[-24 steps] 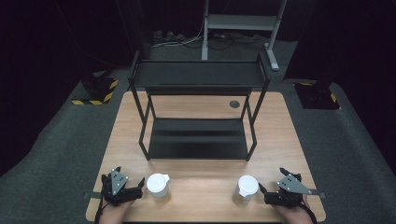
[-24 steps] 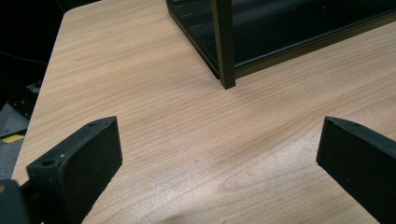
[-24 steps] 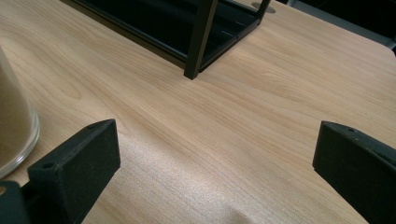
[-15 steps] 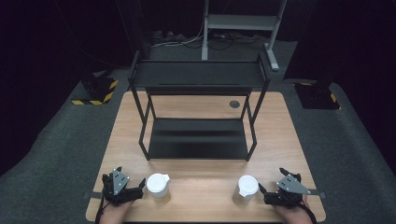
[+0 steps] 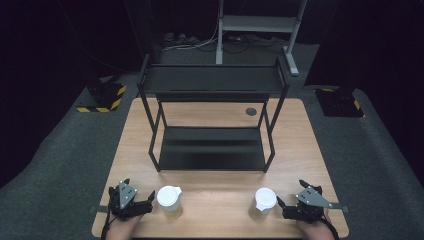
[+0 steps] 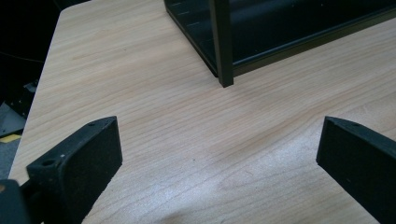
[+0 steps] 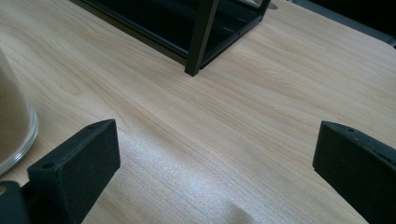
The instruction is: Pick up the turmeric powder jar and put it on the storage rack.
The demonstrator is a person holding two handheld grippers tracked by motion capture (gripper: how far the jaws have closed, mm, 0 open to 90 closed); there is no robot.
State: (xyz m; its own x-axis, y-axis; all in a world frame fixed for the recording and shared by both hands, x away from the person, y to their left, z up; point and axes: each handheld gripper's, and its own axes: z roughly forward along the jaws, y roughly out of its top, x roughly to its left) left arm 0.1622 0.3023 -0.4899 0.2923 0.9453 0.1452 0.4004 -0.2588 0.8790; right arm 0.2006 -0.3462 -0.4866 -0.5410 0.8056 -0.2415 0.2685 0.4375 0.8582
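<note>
Two clear cups with white lids stand near the table's front edge: the left cup (image 5: 170,200) and the right cup (image 5: 263,202). My left gripper (image 5: 147,200) rests on the table just left of the left cup, open, with bare wood between its jaws (image 6: 219,154). My right gripper (image 5: 281,206) lies just right of the right cup, open too, nothing between its jaws (image 7: 217,154). The right cup's base (image 7: 14,126) shows at the left edge of the right gripper view.
A black two-tier metal rack (image 5: 212,120) stands on the wooden table (image 5: 300,145) behind the cups; one of its legs (image 6: 222,46) and another leg (image 7: 198,42) rise ahead of each gripper. A round cable hole (image 5: 251,111) lies behind the rack.
</note>
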